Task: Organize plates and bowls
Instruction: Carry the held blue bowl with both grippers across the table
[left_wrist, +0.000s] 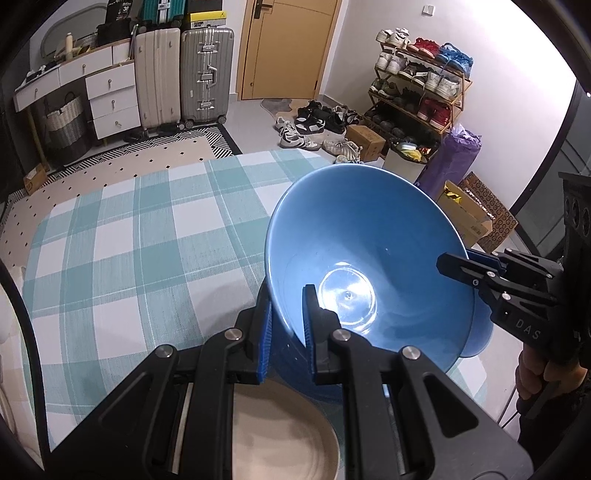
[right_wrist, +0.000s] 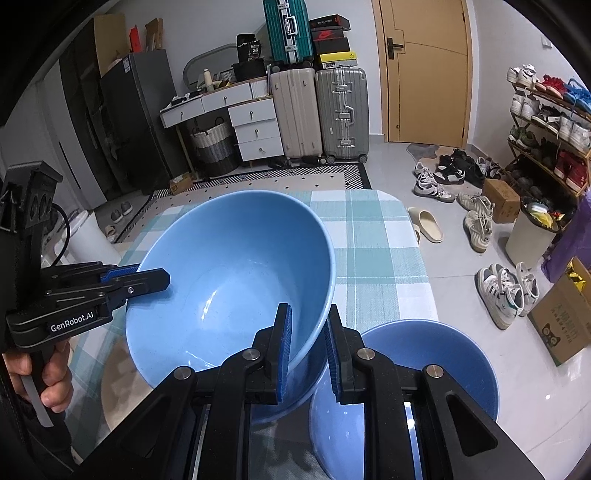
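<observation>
Item: large glossy blue plastic bowl (right_wrist: 229, 280), carried tilted above the table with the teal-and-white checked cloth (left_wrist: 122, 229); we hold it from both sides. Our left gripper (left_wrist: 286, 332) is clamped on the near rim, one finger inside the wall, one outside; our right gripper (right_wrist: 308, 350) is clamped likewise on the opposite rim.

Item: second blue bowl of the same kind (right_wrist: 436, 354), upright on the table; in the right wrist view it lies at about four o'clock from the right gripper, just beside and below the held bowl, whose base partly overlaps it.

Item: beige round plate (left_wrist: 288, 439), low under the left gripper.

Judgement: nesting calls for travel toward the right-hand side; the right hand is nearer.
</observation>
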